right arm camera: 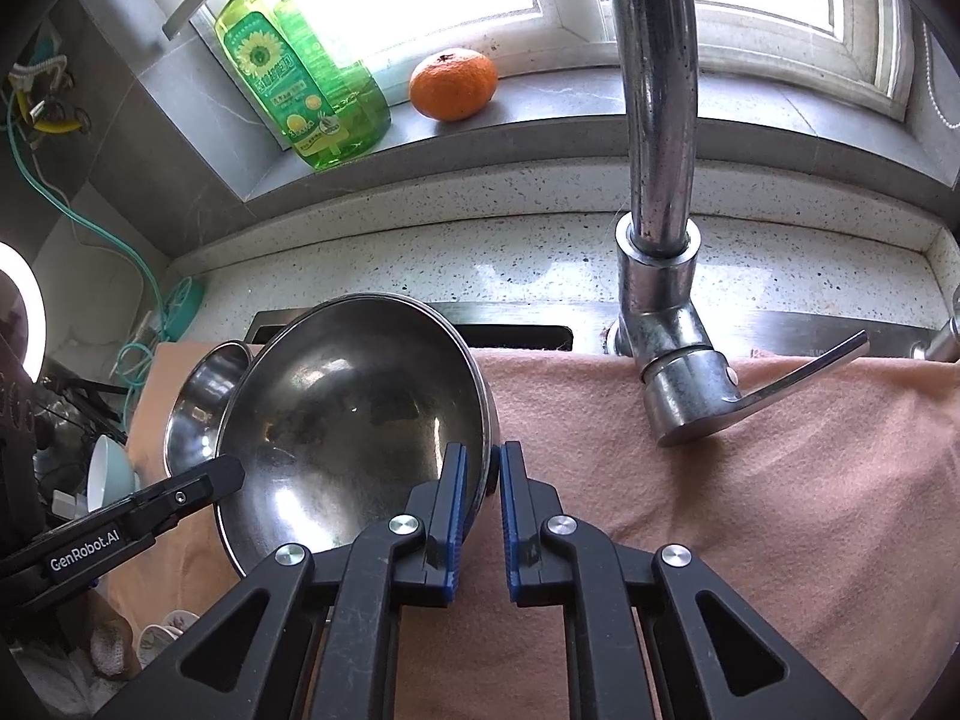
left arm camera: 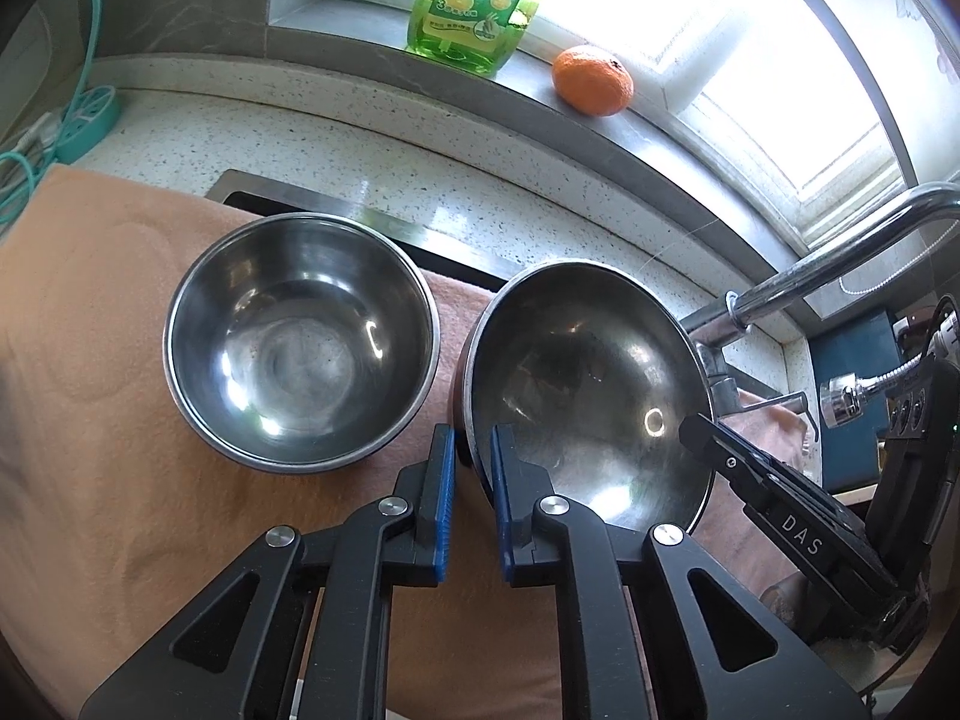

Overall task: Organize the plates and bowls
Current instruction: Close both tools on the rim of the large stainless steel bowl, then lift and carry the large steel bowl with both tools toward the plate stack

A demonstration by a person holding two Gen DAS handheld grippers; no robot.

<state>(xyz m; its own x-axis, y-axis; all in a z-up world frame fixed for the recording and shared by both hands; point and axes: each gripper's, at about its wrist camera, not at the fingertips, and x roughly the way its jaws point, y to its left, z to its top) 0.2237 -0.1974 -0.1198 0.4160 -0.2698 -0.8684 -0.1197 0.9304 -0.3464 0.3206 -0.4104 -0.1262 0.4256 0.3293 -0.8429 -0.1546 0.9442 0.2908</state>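
The fingers of both grippers were closed on the rim of one steel bowl, from opposite sides. The left gripper (left arm camera: 473,462) had its blue pads (left arm camera: 443,480) either side of the near-left rim, one inside and one outside, with only a narrow gap that the rim filled. The right gripper (right arm camera: 482,480) pinched the rim on the other side in the same way, as its own camera showed; from the left camera only its black tip was visible at the bowl's right edge.

That tilted bowl (left arm camera: 591,396) was held over the peach towel (left arm camera: 90,390) spread across the sink, just in front of the tap (right arm camera: 660,324). Whether its underside touched the towel I could not tell. It was tipped, its mouth turned up and toward the person's left, the far rim higher than the near one. Being round, it had no long axis; its opening faced partly toward the second bowl.

The second bowl (left arm camera: 300,342) sat upright on the towel just beside it to the left, mouth straight up, the two rims close but apart.

As for progress, I judged the work to be in the middle: two bowls out on the towel, none stacked. The likely remainder was nesting the tilted bowl into the upright one. More crockery showed dimly at the far left of the right camera, too small to make out, so more might be waiting
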